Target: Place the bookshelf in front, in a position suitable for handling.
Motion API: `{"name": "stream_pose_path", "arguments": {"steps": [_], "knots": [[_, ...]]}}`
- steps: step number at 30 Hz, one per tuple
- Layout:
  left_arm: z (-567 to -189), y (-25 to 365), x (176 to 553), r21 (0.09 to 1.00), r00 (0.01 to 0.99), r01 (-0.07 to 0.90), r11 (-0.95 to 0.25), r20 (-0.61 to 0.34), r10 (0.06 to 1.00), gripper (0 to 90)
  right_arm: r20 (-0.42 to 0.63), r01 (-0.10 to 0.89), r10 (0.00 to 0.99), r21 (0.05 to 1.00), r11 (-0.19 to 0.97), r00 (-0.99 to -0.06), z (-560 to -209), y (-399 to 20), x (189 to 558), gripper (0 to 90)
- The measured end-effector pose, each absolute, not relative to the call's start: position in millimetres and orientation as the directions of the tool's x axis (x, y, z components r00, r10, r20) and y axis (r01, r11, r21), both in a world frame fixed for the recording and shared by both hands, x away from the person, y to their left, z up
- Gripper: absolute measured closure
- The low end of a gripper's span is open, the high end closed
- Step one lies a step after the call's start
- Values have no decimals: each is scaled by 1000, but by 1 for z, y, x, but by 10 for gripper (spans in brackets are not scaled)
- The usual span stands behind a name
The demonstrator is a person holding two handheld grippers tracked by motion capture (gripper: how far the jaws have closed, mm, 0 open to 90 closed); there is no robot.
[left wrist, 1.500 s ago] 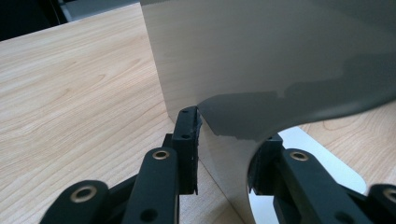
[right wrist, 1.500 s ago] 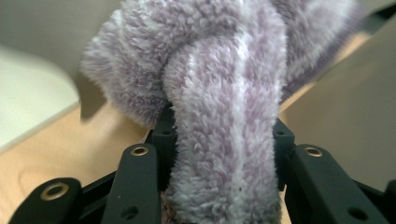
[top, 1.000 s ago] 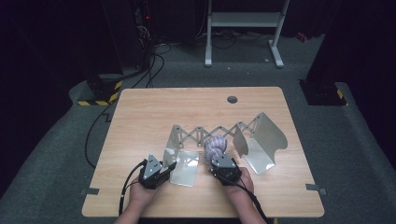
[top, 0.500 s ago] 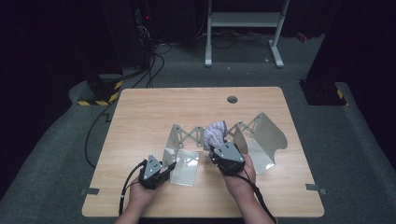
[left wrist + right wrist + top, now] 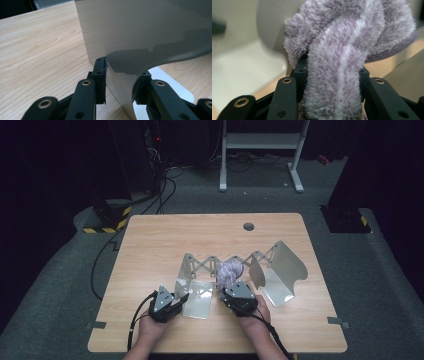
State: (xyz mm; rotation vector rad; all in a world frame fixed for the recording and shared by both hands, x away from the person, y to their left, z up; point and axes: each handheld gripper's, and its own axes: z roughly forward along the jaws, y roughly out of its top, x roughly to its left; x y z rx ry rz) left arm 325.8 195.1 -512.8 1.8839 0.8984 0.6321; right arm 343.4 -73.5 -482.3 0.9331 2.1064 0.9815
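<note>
Two grippers are in use at the near edge of the tabletop (image 5: 150,250). We see the left gripper (image 5: 176,301) with its jaws part-way apart and set astride the upright metal plate (image 5: 140,32) at the left end of an expandable metal rack (image 5: 235,270). In the left gripper view, the left jaw lies flat against one face of that plate near its lower corner, while the right jaw sits behind the plate's curved edge; we cannot tell whether that jaw presses on the metal. The plate's flat foot rests on the tabletop just beside the jaws.

We see the right gripper (image 5: 231,289) clamped on a lilac fleece cloth (image 5: 342,50). Its jaws stand moderately apart, and the cloth fills the whole gap between them. In the right gripper view, the cloth rises from between the jaws as a thick twisted roll and spreads wider above them, with a darker stitched hem on the right.

In the high view, the cloth (image 5: 229,271) bulges ahead of the right gripper, between the rack's two end plates and just in front of the scissor lattice that links them. The right end plate (image 5: 280,270) stands to the right of the cloth, near it but apart. The two grippers lie side by side, with the left plate's foot between them.
</note>
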Motion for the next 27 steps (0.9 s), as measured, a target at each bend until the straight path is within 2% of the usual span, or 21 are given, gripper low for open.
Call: {"name": "stream_pose_path", "arguments": {"steps": [7, 11, 16, 27], "knots": [[-513, 194, 326, 894, 606, 319, -314, 63, 793, 654, -230, 408, 768, 738, 538, -598, -515, -77, 342, 595], [-514, 193, 326, 892, 602, 328, -312, 58, 796, 620, -234, 400, 765, 740, 541, -600, -518, -77, 339, 595], [-515, 194, 326, 892, 600, 330, -309, 54, 798, 606, -237, 362, 769, 775, 518, -594, -503, -79, 331, 594], [-515, 193, 325, 893, 599, 332, -305, 50, 799, 595, -210, 184, 809, 914, 362, -549, -438, -93, 306, 591]]}}
